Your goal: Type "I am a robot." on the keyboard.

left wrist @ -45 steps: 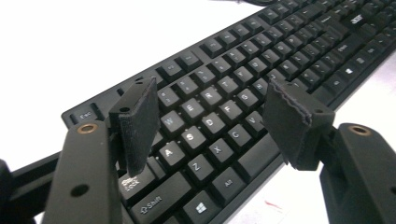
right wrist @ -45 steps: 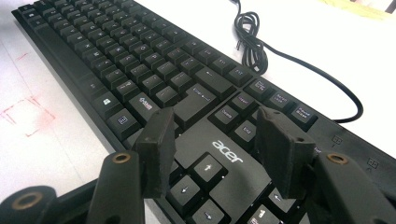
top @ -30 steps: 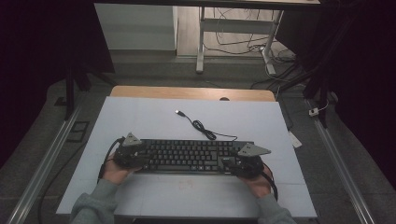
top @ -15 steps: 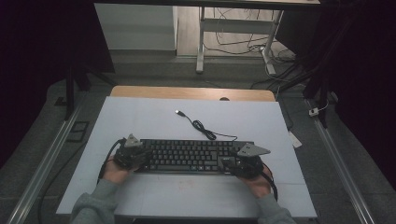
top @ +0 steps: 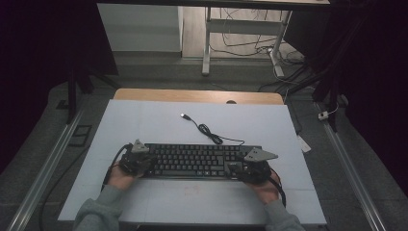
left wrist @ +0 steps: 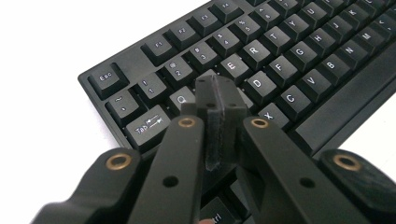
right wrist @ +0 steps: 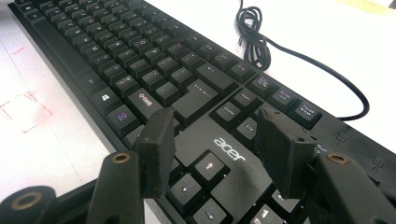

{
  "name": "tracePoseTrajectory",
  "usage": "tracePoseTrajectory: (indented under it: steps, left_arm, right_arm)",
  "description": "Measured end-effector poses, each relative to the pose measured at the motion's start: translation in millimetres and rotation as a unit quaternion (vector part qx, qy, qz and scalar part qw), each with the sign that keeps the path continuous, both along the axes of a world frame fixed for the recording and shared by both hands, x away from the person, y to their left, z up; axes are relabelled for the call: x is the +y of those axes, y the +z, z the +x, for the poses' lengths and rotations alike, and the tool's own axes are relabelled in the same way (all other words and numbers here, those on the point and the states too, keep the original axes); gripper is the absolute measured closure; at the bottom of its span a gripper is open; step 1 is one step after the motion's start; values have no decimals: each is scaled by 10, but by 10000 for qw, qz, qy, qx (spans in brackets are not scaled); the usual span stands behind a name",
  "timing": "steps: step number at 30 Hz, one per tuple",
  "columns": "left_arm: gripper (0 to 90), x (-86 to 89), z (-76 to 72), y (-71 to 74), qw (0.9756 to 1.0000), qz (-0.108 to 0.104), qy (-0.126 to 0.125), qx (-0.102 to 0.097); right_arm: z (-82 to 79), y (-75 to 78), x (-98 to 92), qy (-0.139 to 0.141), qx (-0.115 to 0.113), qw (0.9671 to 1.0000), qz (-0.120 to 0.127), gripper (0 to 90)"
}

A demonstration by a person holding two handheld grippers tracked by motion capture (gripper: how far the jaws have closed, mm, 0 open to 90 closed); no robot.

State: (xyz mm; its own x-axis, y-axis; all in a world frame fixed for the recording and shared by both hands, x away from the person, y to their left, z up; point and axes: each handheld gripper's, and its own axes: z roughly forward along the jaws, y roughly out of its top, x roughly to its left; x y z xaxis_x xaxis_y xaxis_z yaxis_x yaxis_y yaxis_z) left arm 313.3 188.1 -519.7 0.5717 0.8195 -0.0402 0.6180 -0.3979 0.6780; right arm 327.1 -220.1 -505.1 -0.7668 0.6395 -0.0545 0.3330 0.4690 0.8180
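Note:
A black Acer keyboard [top: 197, 161] lies across the near part of the white table [top: 144, 120]. Its black cable [top: 207, 130] coils behind it and ends in a loose USB plug [top: 184, 115]. My left gripper [top: 144, 163] is at the keyboard's left end. In the left gripper view the jaws are shut, pads [left wrist: 219, 93] pressed together with nothing between them, tips just over the keys [left wrist: 280, 51] near Q. My right gripper [top: 243, 169] is at the right end. It stands open [right wrist: 219, 135] over the logo and arrow keys [right wrist: 187, 189], and its pads press on nothing.
A wooden strip [top: 192, 95] runs along the table's far edge. Metal rails [top: 48, 168] flank the table on both sides. Desk legs and loose cables [top: 260, 45] are on the floor beyond. Faint red marks [right wrist: 23, 109] show on the table near the keyboard's front edge.
The left gripper's jaws have closed on nothing and it has shifted slightly over the keyboard's left end. The right gripper and the keyboard have not moved.

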Motion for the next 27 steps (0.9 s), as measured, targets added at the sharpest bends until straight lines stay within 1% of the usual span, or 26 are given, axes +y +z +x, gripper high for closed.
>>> tracePoseTrajectory:
  steps: [6, 9, 11, 15, 18, 22, 27]
  left_arm:
    - [893, -7, 9, -18, 10000, 28, -11, 20]
    - [892, -24, 14, -31, 9999, 103, 4, 45]
    - [893, -25, 21, -45, 10000, 61, 12, 58]
    - [893, -25, 20, -39, 10000, 52, 19, 49]
    - [893, -14, 15, -26, 10000, -4, 18, 15]
    - [892, 13, 4, 11, 9998, -157, 67, -45]
    - [878, 49, -20, 62, 9994, -282, 110, -144]
  right_arm:
    - [0, 0, 0, 0, -1, 10000, -2, 476]
    - [1, -1, 1, 0, 1, 10000, -2, 476]
    - [-1, -1, 2, -4, 6, 10000, -3, 476]
    - [-4, 2, 3, -12, 10, 10000, -5, 476]
    - [-3, 1, 3, -13, 9, 10000, -8, 476]
    - [3, -1, 0, 1, -3, 10000, -6, 476]
    - [-2, 4, -2, -6, -5, 10000, -11, 476]
